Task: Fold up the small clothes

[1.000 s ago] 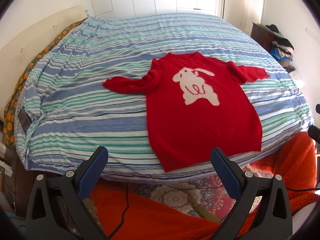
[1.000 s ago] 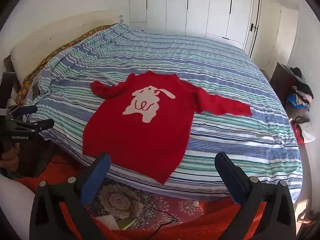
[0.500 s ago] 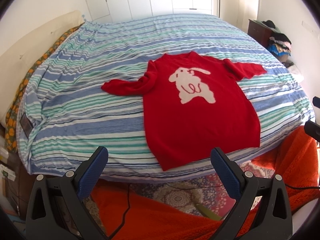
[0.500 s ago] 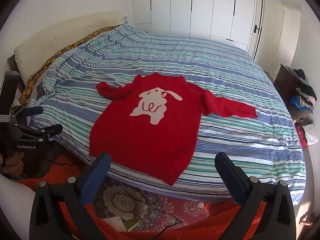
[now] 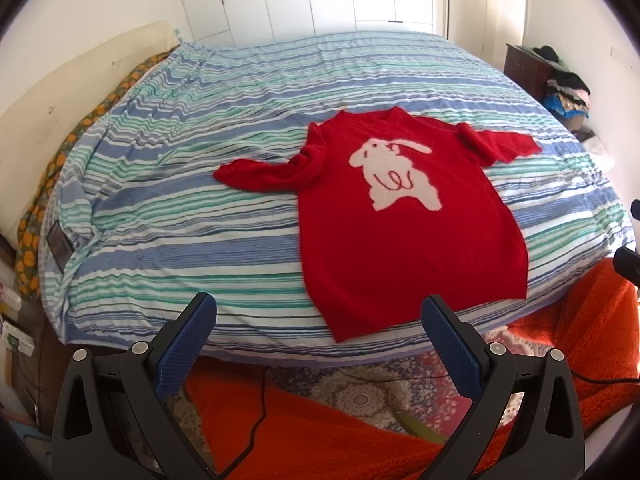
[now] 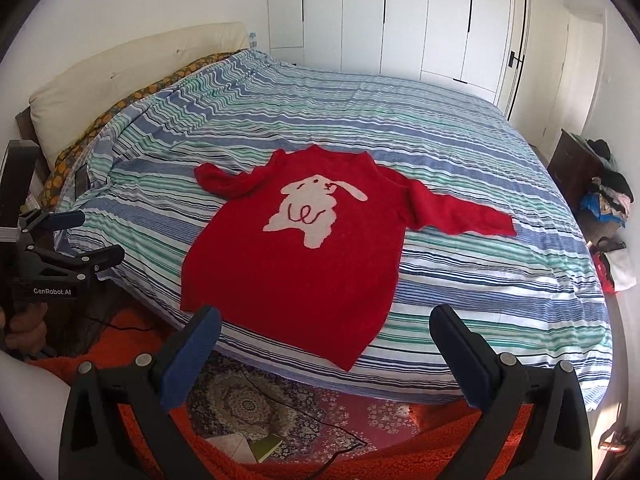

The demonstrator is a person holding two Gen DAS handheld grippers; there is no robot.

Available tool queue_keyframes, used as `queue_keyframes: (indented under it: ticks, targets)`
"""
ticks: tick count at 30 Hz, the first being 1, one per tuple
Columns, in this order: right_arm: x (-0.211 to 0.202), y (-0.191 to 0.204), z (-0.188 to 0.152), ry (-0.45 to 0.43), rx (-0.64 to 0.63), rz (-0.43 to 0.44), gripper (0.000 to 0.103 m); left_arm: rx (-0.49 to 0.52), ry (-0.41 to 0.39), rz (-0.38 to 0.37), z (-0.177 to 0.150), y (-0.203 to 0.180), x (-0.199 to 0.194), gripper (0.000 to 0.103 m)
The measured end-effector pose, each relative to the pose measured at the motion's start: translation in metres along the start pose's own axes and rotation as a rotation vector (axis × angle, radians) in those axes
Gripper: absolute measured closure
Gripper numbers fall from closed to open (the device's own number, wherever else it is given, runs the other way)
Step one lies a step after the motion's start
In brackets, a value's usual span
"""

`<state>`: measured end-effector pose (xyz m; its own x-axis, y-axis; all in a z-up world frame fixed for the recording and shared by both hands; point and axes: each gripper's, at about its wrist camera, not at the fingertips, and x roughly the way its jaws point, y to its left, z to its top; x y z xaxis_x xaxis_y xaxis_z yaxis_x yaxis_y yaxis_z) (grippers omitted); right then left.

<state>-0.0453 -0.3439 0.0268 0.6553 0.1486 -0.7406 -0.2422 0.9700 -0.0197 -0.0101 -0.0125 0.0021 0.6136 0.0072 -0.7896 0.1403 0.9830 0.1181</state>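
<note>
Both tools, left tool & right tool, spread, empty; red sweater flat on bed.

We see a bright, daylit room in both views. The white wardrobe doors and walls wash out to near pure white, and the far right edge glares where sun falls on the orange blanket. Shadows on the striped bedspread are soft and faint. Fisheye distortion bows the bed into a dome and a black vignette rims each frame. Focus is sharp at the centre; the red sweater reads slightly oversaturated, its knit texture smeared.
</note>
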Motion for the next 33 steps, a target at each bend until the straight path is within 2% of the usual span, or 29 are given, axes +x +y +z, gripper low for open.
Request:
queue_keyframes:
  ticks: [33]
  targets:
    - [0.0021, -0.0020, -0.0037, 0.011, 0.012, -0.005, 0.000, 0.029, 0.034, -0.005, -0.0040, -0.0065, 0.0064, 0.001]
